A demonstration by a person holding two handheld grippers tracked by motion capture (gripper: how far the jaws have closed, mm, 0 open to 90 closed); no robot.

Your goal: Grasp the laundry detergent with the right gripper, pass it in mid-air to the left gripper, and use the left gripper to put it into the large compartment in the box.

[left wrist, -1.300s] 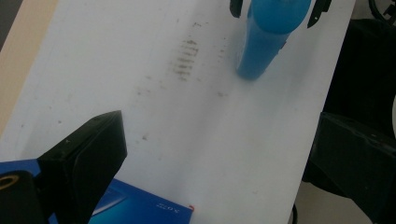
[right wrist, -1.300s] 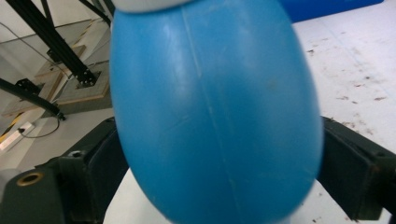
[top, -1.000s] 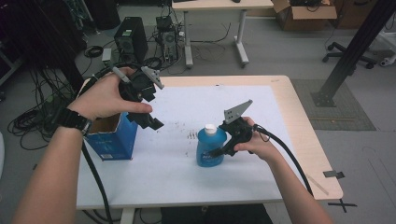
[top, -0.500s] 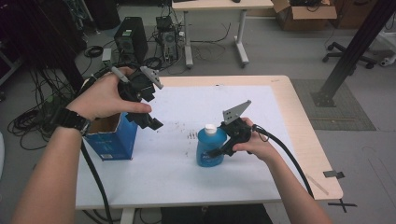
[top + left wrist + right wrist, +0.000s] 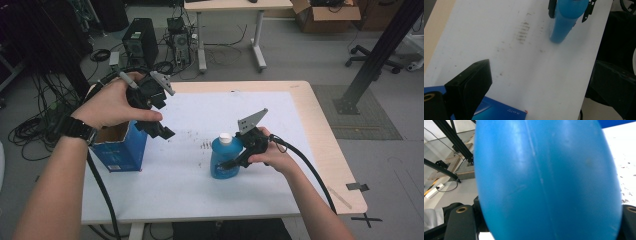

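High view: right hand-held gripper (image 5: 234,163) clamped on upright blue bottle (image 5: 223,161); left hand-held gripper (image 5: 162,131) open.

I see a bright blue bottle (image 5: 226,162) with a white cap (image 5: 226,138) at the frame's centre; up close in the right gripper view its blue (image 5: 549,180) is even and glossy. The box (image 5: 120,150) at left is a deeper blue, brown card inside, with small white print (image 5: 512,112) on it in the left gripper view. Both grippers, left (image 5: 159,131) and right (image 5: 231,163), are black, each with a grey plate. The mat (image 5: 200,190) is white with 1 patch of dark smudges (image 5: 205,145); the table (image 5: 325,135) edge is pale wood. My watch (image 5: 77,129) is black.
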